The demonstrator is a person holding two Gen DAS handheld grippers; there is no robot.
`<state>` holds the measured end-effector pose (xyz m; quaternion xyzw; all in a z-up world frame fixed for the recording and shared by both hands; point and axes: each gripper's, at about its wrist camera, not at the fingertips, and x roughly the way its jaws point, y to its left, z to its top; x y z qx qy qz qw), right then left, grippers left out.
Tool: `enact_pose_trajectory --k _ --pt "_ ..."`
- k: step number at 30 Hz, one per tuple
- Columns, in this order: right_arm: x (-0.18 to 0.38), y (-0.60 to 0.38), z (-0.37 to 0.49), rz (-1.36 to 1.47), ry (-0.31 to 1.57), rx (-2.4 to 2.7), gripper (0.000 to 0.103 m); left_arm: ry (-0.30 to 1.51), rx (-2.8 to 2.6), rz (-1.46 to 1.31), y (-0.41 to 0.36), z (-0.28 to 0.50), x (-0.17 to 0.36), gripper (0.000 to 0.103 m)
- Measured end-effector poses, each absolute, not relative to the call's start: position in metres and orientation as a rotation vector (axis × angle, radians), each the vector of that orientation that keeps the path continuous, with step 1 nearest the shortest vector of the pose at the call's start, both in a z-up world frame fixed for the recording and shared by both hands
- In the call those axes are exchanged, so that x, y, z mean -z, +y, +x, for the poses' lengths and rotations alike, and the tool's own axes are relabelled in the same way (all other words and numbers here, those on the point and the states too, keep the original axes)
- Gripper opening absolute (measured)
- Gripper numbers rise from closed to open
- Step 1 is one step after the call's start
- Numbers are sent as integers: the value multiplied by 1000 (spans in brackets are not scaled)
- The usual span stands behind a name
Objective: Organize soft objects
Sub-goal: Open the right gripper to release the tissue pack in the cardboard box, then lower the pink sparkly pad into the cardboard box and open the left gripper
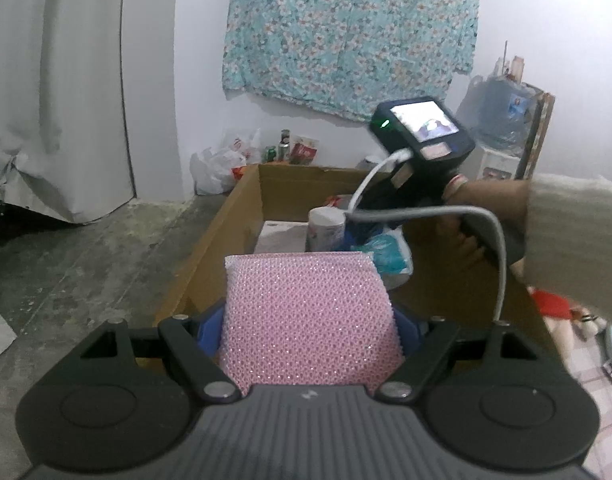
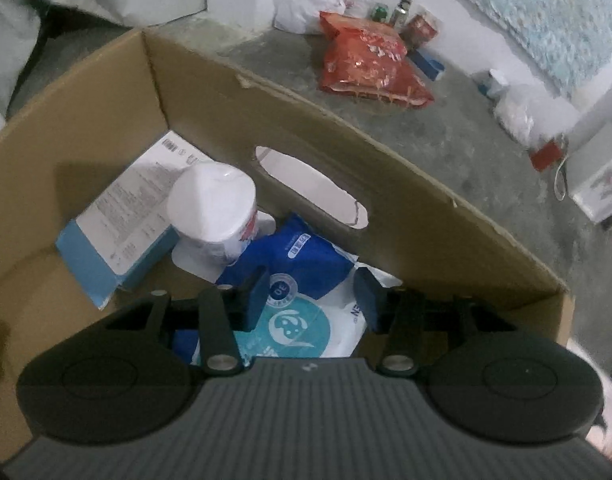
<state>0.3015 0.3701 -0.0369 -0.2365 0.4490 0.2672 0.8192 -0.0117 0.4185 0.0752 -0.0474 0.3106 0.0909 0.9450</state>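
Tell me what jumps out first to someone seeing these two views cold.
The pink mesh sponge fills the left wrist view, clamped in the left hand-held gripper over the near end of the cardboard box. In the right wrist view, the right hand-held gripper hangs empty over a blue-and-white soft pack inside that box, beside a white tissue roll. A red snack bag lies on the floor beyond.

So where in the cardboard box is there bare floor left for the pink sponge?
Bare cardboard box floor lies along the left wall, before the leaning blue-white carton. The far side is crowded: white tissue roll, blue-white wipes pack. The left gripper holds the pink mesh sponge.
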Motion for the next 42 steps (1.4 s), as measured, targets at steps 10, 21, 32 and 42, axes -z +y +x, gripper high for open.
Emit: enact_pose_trajectory --k 10,21,32,42 --pt "-42 298 290 -231 887 -700 70 725 -200 -23 419 18 -71 82" --pt "-56 211 253 -14 829 -792 74 1082 -203 132 410 131 -14 85" --pt "-46 216 242 -52 805 -894 74 1164 -200 319 417 116 -4 103" --pt "-38 235 228 -78 814 -930 74 1194 -175 239 420 115 9 55"
